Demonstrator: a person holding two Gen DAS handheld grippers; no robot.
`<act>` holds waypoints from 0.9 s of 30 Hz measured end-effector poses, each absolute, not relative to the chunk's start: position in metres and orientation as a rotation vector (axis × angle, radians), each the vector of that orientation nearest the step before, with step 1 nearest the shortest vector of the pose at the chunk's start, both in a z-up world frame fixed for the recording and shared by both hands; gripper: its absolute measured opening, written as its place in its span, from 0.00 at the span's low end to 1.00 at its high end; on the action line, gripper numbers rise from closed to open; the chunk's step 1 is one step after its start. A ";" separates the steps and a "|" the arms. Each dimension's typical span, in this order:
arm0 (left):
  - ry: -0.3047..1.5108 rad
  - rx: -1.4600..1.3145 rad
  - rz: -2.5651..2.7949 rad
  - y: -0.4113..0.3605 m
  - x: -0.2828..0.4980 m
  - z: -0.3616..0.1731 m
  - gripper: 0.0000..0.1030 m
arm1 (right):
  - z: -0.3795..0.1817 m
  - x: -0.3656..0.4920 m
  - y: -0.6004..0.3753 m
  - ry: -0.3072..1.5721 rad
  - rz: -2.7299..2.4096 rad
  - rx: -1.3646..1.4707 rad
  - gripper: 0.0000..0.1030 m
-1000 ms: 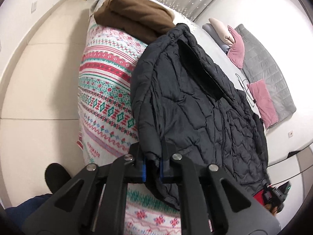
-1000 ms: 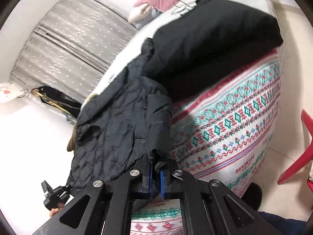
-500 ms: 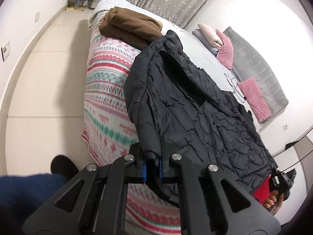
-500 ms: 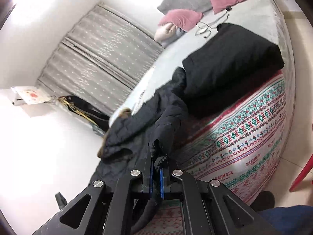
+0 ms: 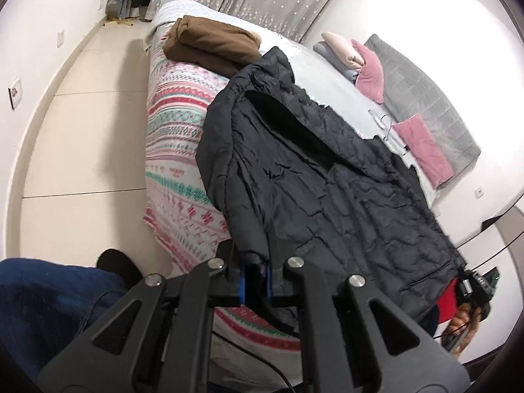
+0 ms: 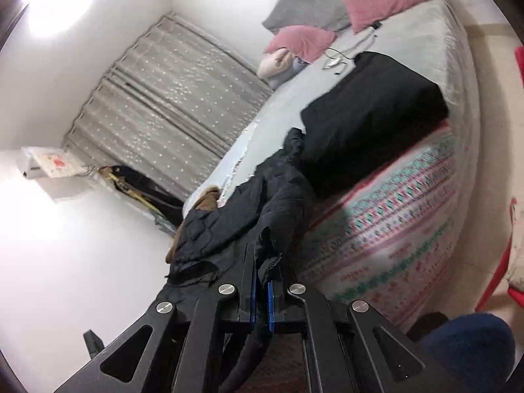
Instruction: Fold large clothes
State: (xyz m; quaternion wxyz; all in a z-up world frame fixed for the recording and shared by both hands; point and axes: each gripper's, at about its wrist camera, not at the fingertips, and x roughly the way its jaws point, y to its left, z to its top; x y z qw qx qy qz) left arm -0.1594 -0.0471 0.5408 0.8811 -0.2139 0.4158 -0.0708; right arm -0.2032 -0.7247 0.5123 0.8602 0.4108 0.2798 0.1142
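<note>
A dark quilted puffer jacket (image 5: 311, 177) hangs stretched between my two grippers, lifted off the patterned bed cover (image 5: 177, 150). My left gripper (image 5: 254, 275) is shut on one corner of its hem. My right gripper (image 6: 261, 290) is shut on the other corner, and the jacket (image 6: 249, 219) trails from it toward the bed. The right gripper also shows at the far right of the left wrist view (image 5: 471, 291), in the person's hand.
A folded brown garment (image 5: 213, 44) lies at the bed's far end. A folded black garment (image 6: 370, 114) lies on the bed. Pink pillows (image 5: 422, 147), a grey blanket (image 5: 422, 85) and hangers (image 5: 383, 121) lie near the headboard. Tiled floor (image 5: 82, 137) is at left; the person's leg (image 5: 49, 308) is nearby.
Both grippers have risen and pulled back from the bed with the jacket, lifting it higher off the cover; more of the room shows in both views.
</note>
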 end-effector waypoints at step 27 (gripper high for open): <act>0.835 -0.218 -0.140 -0.065 -0.162 0.580 0.10 | 0.552 -0.218 -0.727 0.519 0.259 0.782 0.03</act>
